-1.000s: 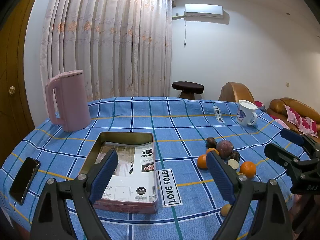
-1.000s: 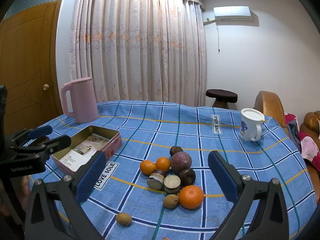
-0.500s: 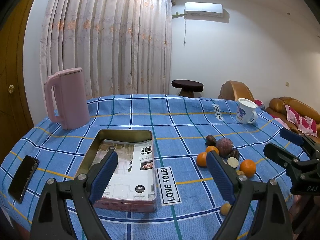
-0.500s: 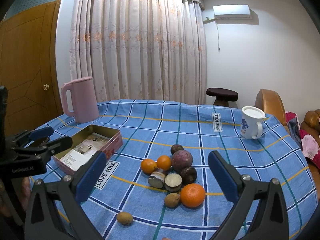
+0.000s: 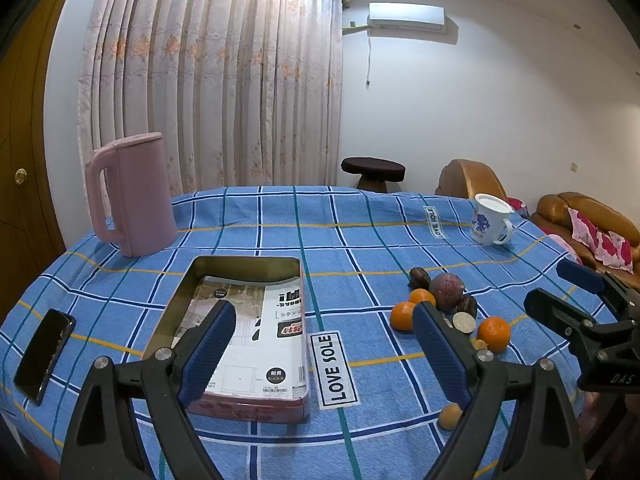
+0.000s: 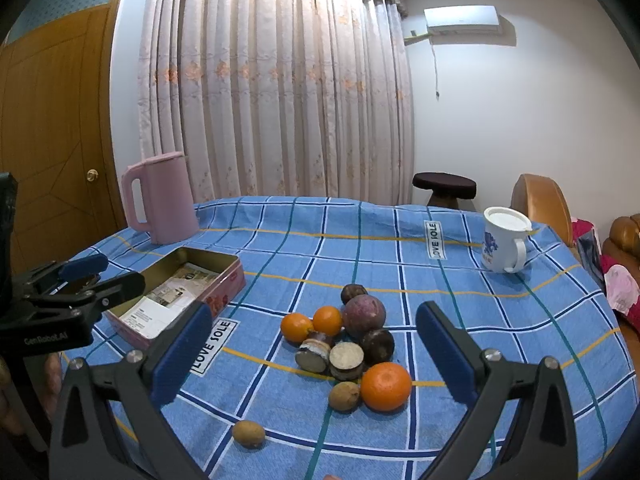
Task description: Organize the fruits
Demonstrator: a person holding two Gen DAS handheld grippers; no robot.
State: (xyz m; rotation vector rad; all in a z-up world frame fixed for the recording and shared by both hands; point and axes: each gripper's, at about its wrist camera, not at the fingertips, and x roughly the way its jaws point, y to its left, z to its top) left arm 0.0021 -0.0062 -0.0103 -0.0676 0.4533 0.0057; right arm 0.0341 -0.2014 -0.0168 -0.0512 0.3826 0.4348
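Note:
A cluster of fruit lies on the blue checked tablecloth: a large orange [image 6: 385, 386], two small oranges [image 6: 296, 327] [image 6: 327, 320], a purple round fruit [image 6: 364, 316], dark passion fruits [image 6: 377, 345], cut halves [image 6: 346, 360] and two small brown fruits [image 6: 344, 396] [image 6: 249, 433]. An open pink tin [image 5: 240, 332] [image 6: 176, 296] holds printed paper. My left gripper [image 5: 324, 348] hovers open over the tin's near right corner. Open too, my right gripper [image 6: 312, 352] hangs above the fruit cluster [image 5: 448, 308], nothing between its fingers.
A pink kettle [image 5: 128, 196] stands at the back left. A white mug [image 5: 490, 224] sits at the back right. A black phone [image 5: 44, 352] lies by the table's left edge. Beyond the table are a stool [image 5: 372, 170] and brown sofas [image 5: 588, 224].
Both grippers have drifted slightly; the views shift a little, with the table contents sitting marginally lower and nearer. Nothing was grasped or moved.

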